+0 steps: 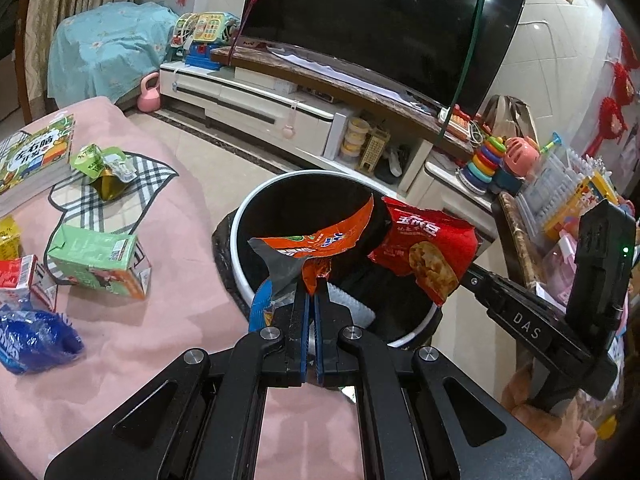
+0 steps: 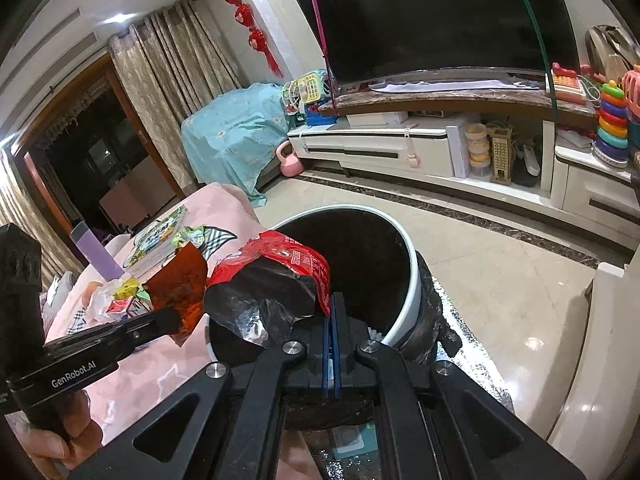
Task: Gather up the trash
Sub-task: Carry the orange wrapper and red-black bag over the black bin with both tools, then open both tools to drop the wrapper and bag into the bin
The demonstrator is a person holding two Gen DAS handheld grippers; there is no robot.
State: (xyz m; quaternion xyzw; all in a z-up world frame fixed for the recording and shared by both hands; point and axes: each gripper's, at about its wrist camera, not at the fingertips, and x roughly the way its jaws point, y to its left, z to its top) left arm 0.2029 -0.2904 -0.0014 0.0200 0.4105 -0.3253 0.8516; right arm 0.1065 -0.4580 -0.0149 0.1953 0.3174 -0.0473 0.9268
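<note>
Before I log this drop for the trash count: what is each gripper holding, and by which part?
Left gripper pinches the orange wrapper by its crumpled lower end; right gripper clamps the red snack bag by one edge.

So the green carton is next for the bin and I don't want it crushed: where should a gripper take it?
The green carton lies on its side on the pink cloth, long faces flat. Probably come from above, jaws across its narrow width near the middle, clear of the open flap end at its left and of the red carton nearby.
</note>
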